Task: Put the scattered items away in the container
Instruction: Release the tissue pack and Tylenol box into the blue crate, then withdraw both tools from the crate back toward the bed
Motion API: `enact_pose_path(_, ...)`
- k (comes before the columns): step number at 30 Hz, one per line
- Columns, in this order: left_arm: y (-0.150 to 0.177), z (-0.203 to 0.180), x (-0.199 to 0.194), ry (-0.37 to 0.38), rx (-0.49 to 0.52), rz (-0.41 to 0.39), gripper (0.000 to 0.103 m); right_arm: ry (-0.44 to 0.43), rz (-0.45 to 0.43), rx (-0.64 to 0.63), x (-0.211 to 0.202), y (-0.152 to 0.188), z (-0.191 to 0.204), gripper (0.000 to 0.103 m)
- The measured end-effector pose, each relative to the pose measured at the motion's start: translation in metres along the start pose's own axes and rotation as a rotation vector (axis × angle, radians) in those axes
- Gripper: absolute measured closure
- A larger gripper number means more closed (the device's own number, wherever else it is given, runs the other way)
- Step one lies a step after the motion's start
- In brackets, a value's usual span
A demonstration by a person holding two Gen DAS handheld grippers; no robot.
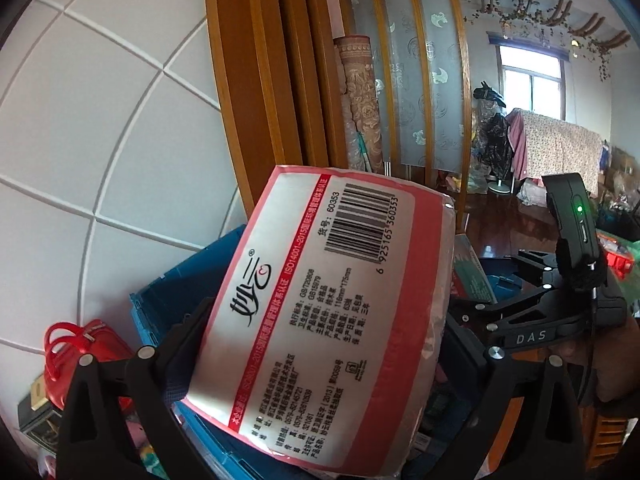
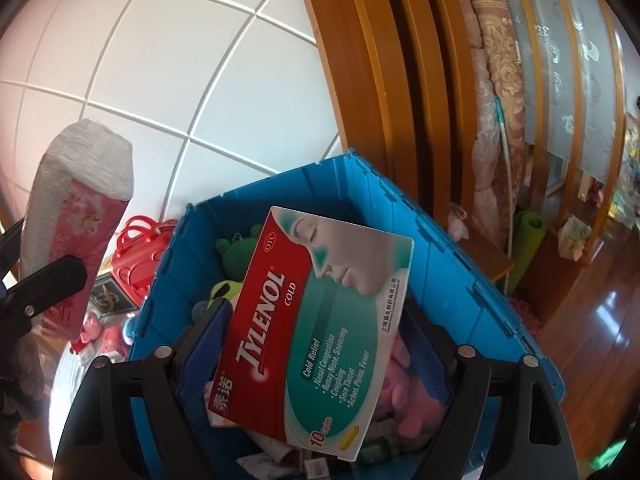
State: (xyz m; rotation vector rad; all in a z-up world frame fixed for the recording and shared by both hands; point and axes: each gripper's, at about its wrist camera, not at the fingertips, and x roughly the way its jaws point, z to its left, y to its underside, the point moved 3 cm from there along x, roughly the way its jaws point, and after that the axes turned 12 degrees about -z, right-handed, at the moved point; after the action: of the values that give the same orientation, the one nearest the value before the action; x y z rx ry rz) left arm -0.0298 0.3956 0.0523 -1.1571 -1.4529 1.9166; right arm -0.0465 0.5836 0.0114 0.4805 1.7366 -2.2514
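Bin (image 2: 452,264) already part-filled — your left gripper (image 1: 320,344) holds the tissue pack (image 1: 320,312), right gripper (image 2: 316,344) the Tylenol box (image 2: 316,320), both above it; red bag (image 2: 138,256) beside bin remains.

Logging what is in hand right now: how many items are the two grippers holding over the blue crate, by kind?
Tissue packs: 1, pink tissue pack in the left gripper
Medicine boxes: 1, Tylenol box in the right gripper
Total: 2, both above the blue crate
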Motion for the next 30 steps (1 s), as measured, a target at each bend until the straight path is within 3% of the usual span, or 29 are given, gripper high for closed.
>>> enact_pose_path(16,0.018,0.026,-0.017,-0.048,-0.045,0.025,0.001,-0.022,0.024,-0.002,0.011,0.007,0.021,0.0)
enact_pose_path(30,0.079,0.099,-0.094,-0.195,-0.132,0.067,0.001,-0.129,0.045,-0.073,0.02,0.017,0.104,0.0)
